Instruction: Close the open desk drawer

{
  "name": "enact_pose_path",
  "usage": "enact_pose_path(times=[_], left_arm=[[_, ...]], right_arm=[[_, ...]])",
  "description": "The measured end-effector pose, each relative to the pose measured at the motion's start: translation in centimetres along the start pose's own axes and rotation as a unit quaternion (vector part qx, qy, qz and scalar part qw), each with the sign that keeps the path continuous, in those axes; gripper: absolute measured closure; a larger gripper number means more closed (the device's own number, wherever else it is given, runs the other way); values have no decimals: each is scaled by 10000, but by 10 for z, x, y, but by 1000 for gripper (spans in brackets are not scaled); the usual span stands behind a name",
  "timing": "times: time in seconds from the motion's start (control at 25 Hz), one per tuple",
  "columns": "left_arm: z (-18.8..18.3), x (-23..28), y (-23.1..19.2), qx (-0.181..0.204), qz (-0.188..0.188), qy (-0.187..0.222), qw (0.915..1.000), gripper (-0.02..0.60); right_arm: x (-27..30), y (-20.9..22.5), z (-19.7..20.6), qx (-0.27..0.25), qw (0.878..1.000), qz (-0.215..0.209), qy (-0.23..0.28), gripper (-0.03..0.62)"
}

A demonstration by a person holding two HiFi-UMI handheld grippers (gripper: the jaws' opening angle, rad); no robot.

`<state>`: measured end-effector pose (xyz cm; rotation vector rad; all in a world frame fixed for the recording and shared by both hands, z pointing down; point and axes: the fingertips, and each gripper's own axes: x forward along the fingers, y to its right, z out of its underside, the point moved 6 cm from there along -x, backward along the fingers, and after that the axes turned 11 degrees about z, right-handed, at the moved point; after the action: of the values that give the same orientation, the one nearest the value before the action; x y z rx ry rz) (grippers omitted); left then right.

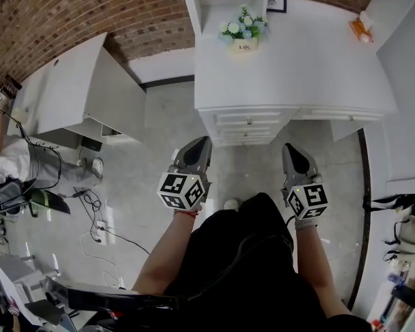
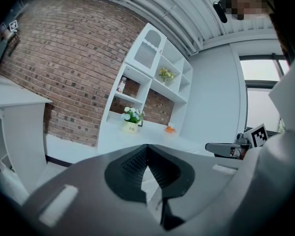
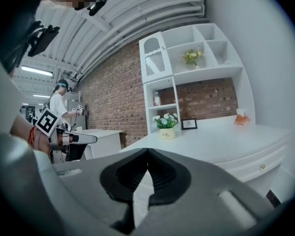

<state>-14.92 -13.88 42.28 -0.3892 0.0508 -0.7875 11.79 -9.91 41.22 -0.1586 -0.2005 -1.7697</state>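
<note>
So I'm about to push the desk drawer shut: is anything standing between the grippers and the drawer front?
Nothing visible. Only bare floor lies between the left gripper, the right gripper and the drawer. The flower pot stands on the desk top, out of the way.

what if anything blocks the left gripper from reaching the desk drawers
Probably nothing. The left gripper points toward the drawers with only floor showing between them, so the way looks free. It is not touching them yet, and its jaws are together.
</note>
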Motion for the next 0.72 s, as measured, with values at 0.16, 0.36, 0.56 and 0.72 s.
enact_pose_path(times=[0.16, 0.36, 0.56, 0.72], left_arm=[[-5, -1, 3, 17, -79, 88, 9999, 578], [-5, -1, 18, 68, -110, 133, 9998, 578], [-6, -14, 34, 8, -269, 159, 9995, 578], [-1, -19, 51, -14, -339, 166, 9993, 578]], right_arm=[[-2, -1, -6, -21, 9999, -88, 66, 592], [-9, 5, -7, -76, 9997, -206, 59, 592], [-24, 6, -14, -84, 9993, -357, 24, 592], [-41, 13, -15, -82, 9989, -456, 4, 592]])
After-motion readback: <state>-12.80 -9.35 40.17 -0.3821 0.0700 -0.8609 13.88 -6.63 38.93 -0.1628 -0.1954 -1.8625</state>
